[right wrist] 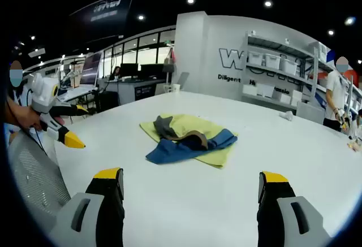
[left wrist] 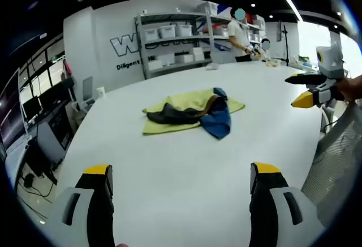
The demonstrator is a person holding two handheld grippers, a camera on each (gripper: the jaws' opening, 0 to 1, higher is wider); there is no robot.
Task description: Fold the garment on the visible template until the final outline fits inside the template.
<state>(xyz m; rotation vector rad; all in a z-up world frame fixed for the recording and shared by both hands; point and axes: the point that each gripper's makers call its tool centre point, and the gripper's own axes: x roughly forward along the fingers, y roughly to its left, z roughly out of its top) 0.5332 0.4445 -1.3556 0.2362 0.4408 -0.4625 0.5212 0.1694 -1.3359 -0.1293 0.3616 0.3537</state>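
Both of my tongs, left tongs [left wrist: 180, 180] and right tongs [right wrist: 192, 186], hang open and empty above the white tabletop [left wrist: 169, 162]. Ahead, the crumpled blue-and-dark garment [left wrist: 212, 114] lies bunched on the yellow-green template [left wrist: 169, 124]. Folding has not begun, I judge; next I must reach in and spread it flat.

Middle of the yellow template [left wrist: 186, 104] under the crumpled garment [left wrist: 212, 114]; wall lettering [left wrist: 125, 46] perhaps shelf-blocked.
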